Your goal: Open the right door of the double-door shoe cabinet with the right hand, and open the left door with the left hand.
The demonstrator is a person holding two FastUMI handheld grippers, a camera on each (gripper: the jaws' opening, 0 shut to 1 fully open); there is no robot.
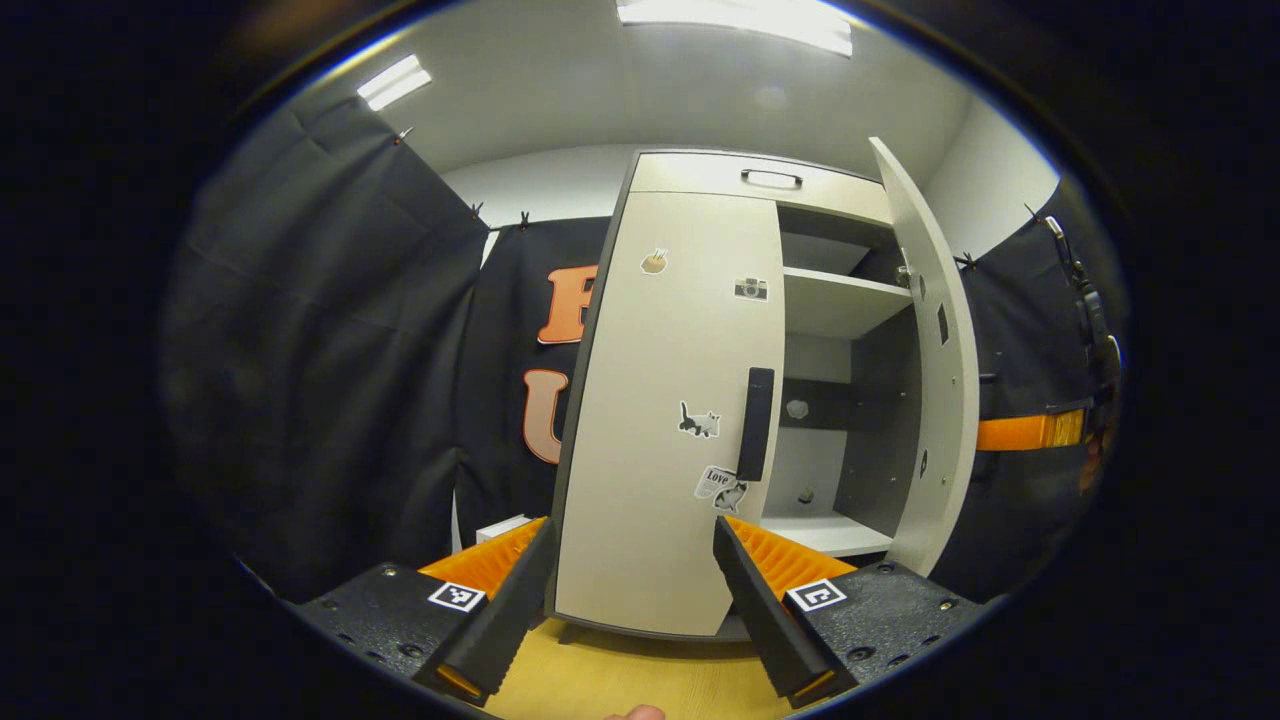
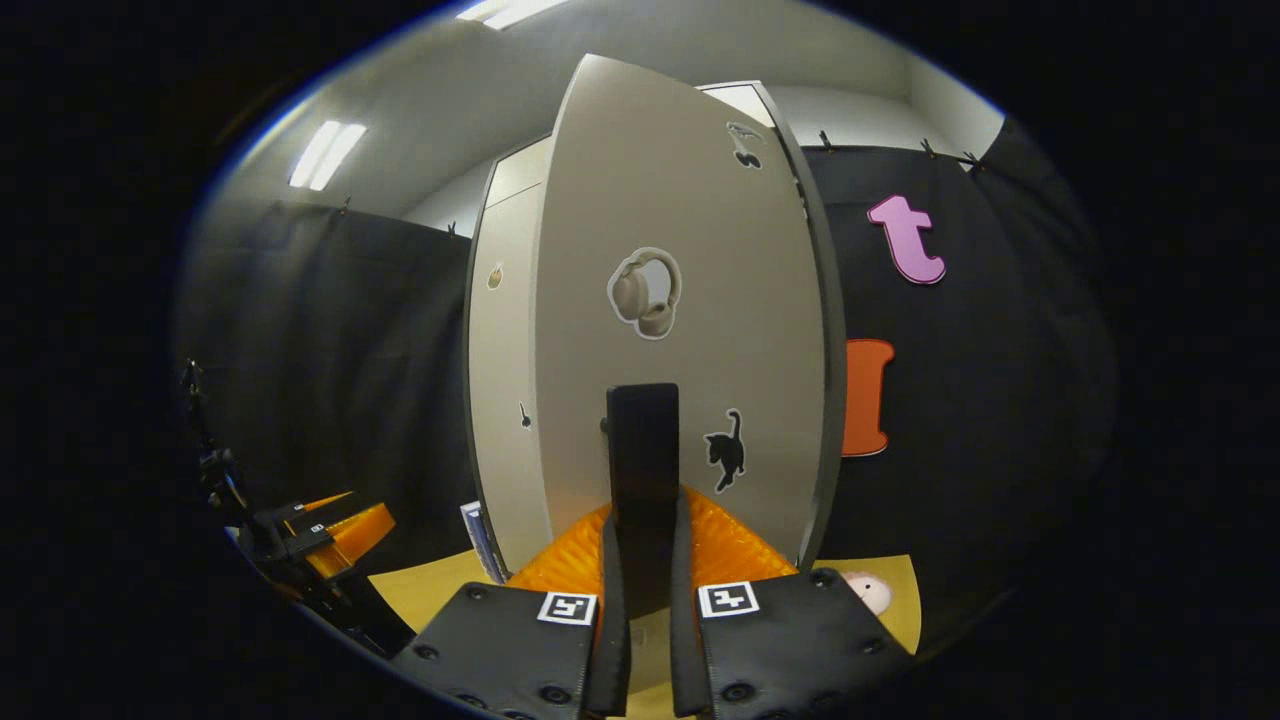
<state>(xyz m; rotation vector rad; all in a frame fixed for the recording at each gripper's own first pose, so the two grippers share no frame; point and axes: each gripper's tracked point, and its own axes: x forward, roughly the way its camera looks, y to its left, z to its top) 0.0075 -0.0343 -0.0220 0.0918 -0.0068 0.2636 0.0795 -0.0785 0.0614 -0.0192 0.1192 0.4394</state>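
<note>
Black cloth walls [image 1: 330, 330] are enclosing the booth, with white ceiling lights above and a pale wood floor [image 1: 620, 680] running under the furniture.

Item, largest: tall white double-door shoe cabinet with a dark frame [image 1: 700, 175], standing at the far middle of the booth. Its white right door panel [image 1: 930, 350] is standing swung out toward the near right, exposing white shelves [image 1: 840, 300]. Its white flat left door panel, carrying small stickers [image 1: 650, 420], is lying closed and flush in the frame.

Item: black vertical bar handle of the left door [image 1: 756, 424], sitting at that door's right edge, its long axis running up and down.

Item: black vertical bar handle of the right door [image 2: 643, 470], running upright down between the right gripper's fingers.

Item: right gripper [image 2: 640, 640], fingers pressing together on that bar from both sides and holding it.

Item: left gripper [image 1: 625, 620], fingers spreading wide with nothing between them, facing the closed door from well apart.

Governing relation, as judged: the left handle is lying ahead, higher and to the right of the left gripper's centre line, so the approach is likely calling for a forward, upward and rightward reach, jaws straddling the upright bar.
</note>
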